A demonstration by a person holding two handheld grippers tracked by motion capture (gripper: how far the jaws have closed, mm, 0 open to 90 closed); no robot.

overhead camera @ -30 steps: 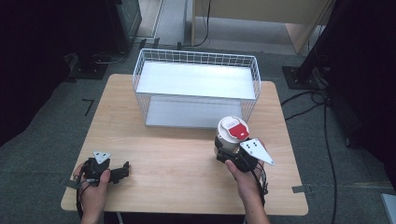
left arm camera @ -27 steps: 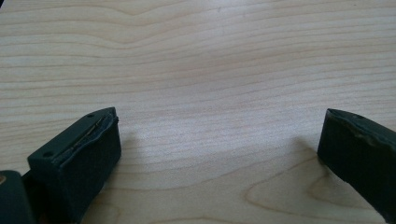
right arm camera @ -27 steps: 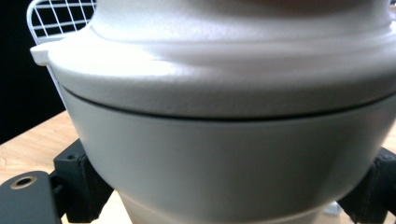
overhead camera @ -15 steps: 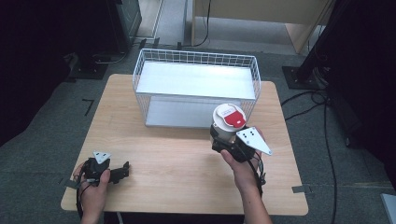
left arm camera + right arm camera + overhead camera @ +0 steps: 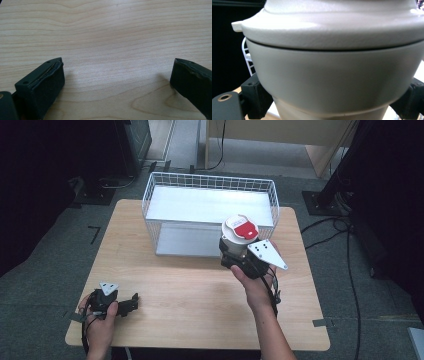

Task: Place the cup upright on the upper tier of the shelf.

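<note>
A white canister with a red-and-white lid (image 5: 239,231) is held upright in the air by my right gripper (image 5: 235,254), just at the near right wall of the white wire basket (image 5: 150,195). In the right gripper view the canister's pale body (image 5: 332,75) sits between both black jaws, which press on its sides. My left gripper (image 5: 131,303) rests low at the table's near left corner. Its jaws stand wide apart over bare wood (image 5: 112,45), with nothing between them.
The wire basket has a white floor and stands at the far middle of the wooden table (image 5: 190,290). Dark stands and cables lie on the grey floor around the table.
My right gripper has carried the canister up and away from the person, leftward toward the basket's near wall. The left gripper has stayed where it was.
</note>
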